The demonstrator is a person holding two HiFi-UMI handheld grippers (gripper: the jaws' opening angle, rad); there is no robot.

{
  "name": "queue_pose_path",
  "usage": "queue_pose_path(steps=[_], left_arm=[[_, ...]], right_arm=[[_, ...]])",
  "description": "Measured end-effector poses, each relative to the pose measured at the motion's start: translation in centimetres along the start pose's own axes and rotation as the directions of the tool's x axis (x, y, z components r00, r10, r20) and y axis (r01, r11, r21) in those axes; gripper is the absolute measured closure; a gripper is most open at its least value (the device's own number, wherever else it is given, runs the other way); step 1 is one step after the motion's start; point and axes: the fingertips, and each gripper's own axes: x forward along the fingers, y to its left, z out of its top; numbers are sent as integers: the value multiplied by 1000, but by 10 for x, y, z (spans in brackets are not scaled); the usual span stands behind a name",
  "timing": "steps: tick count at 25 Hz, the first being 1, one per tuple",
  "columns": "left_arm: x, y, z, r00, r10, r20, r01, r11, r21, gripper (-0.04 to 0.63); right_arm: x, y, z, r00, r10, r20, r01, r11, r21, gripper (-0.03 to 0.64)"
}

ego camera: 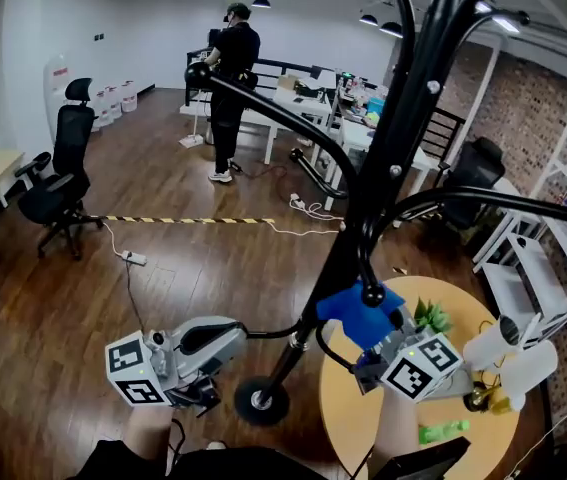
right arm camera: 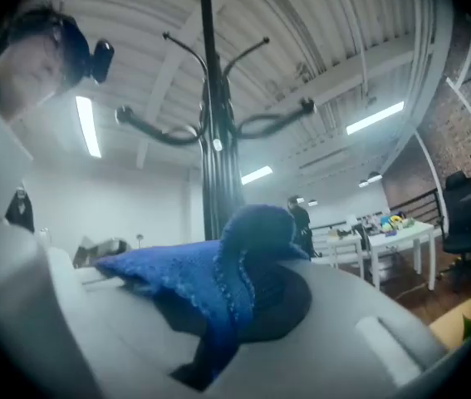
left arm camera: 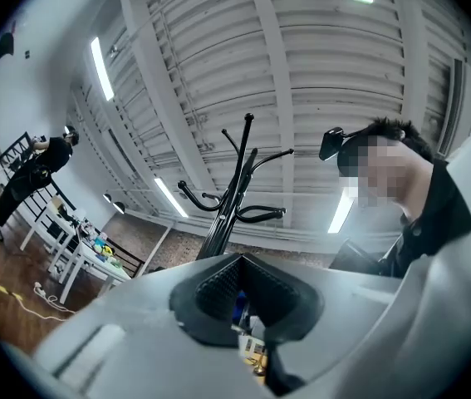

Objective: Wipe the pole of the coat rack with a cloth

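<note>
Jaws of the right gripper (right arm camera: 252, 252) were clamped on the blue cloth (right arm camera: 189, 274) near the coat rack pole (right arm camera: 210, 140); the left gripper (left arm camera: 239, 264) jaws were together, empty.

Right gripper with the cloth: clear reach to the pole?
Likely yes. The right gripper holds the cloth close beside the pole, with nothing between them; only a hook ends just by the cloth.

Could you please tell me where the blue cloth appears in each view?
Head view: blue cloth low, right of centre, against the coat rack pole.
Left gripper view: not clearly in it.
Right gripper view: centre, in the right gripper.
Shared landmark: the coat rack pole, in all three.
</note>
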Motion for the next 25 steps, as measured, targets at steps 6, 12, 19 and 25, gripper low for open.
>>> queue_pose_path(steps=[6,12,19,25], left_arm=[[-10,-6,16,999,2,40,-4,999,40,603],[-5,-7,17,997,-25,71,22,999,38,601],[17,-7,16,994,-88,64,85,996,40,601],[24,-12,13,991,-117,58,115,993,31,601]], right_arm=[[-1,26,140,946,38,321,12,988,-153,595],[-49,27,224,848,-32,530,120,984,-132,595],[-137,40,278,697,-26,717,170,977,-130,595],[-127,40,273,705,-47,708,204,969,-139,595]])
